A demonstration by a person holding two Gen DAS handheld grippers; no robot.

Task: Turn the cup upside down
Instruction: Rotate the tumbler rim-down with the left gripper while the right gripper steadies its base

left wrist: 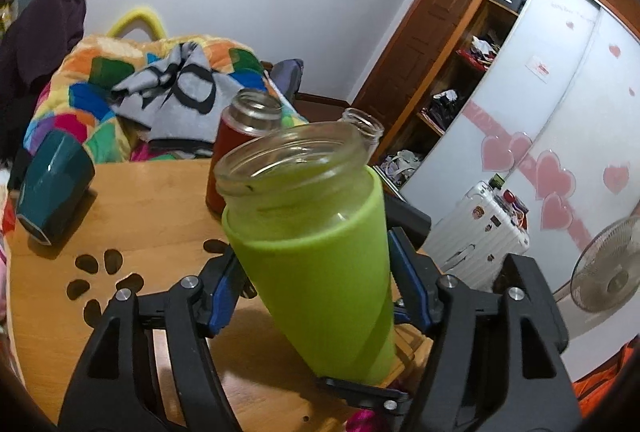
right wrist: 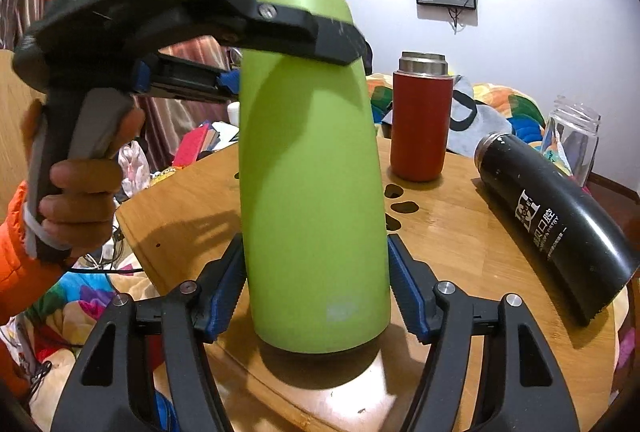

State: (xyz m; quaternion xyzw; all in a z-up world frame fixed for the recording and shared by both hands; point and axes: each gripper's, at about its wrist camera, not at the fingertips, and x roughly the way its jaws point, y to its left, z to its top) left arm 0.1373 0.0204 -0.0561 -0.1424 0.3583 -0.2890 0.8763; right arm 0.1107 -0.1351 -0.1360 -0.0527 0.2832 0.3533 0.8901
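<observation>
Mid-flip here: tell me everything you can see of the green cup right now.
The green cup is a tall clear-glass bottle in a matte lime sleeve, bare threaded mouth open, no lid, apparently empty. It stands mouth-up, slightly tilted, base on the wooden table. The left gripper clamps its upper body; the right gripper flanks its lower body, pads at the sleeve.

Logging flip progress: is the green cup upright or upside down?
Upright: the green cup shows its open glass mouth on top, its base near the table.
</observation>
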